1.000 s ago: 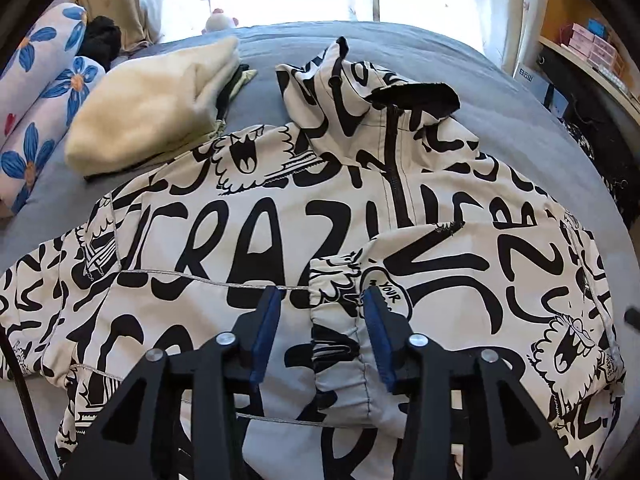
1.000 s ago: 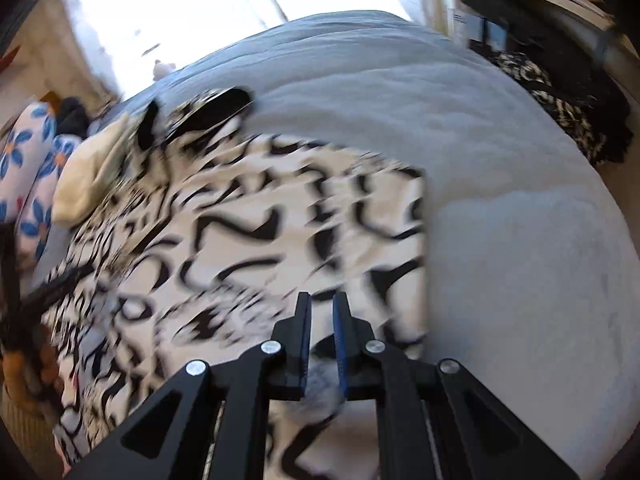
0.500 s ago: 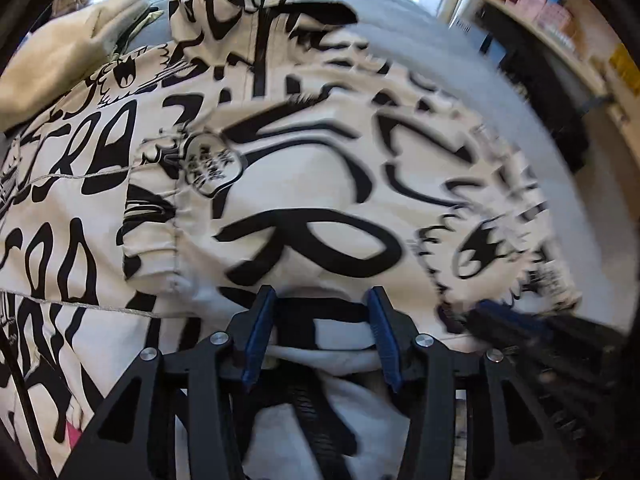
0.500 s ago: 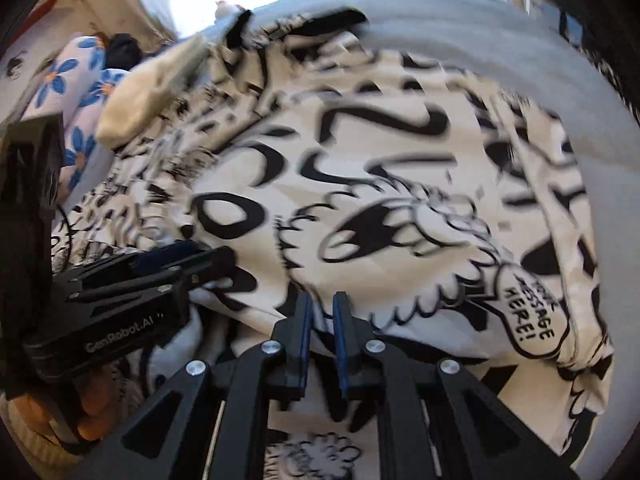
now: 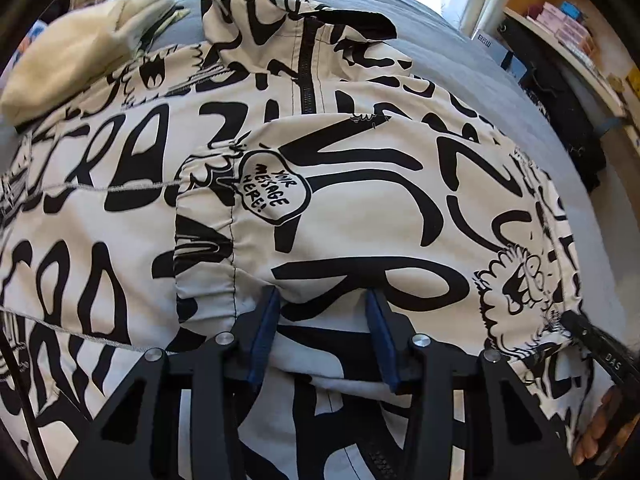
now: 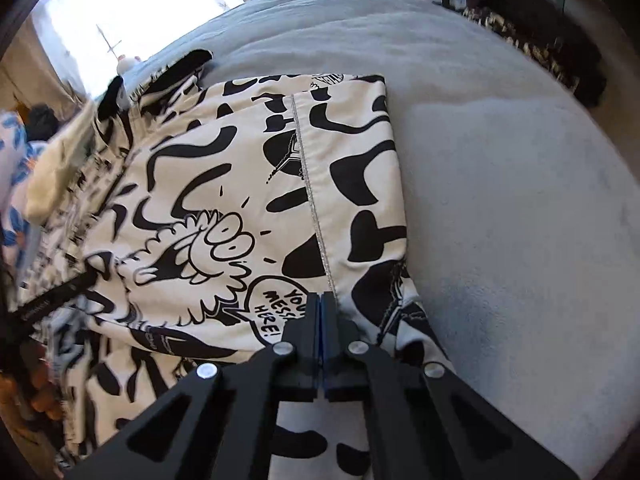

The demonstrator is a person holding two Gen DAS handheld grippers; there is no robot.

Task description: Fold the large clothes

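The black-and-white graffiti-print jacket (image 5: 344,200) lies spread across the grey bed (image 6: 500,160), hood toward the far edge by the window, one sleeve (image 5: 360,216) folded across its front. The left gripper (image 5: 322,304) stands about half open, its blue pads astride a fold of the sleeve without pinching it. The right gripper (image 6: 322,308) has just closed; its jaws meet at the jacket's near edge, and whether they pinch cloth is unclear. A cream garment (image 5: 80,52) lies beside the hood.

Matt printed cloth jacket (image 5: 360,208), fuzzy grey blanket (image 6: 520,200)

Grey bed (image 6: 500,160), bright window (image 6: 140,8)
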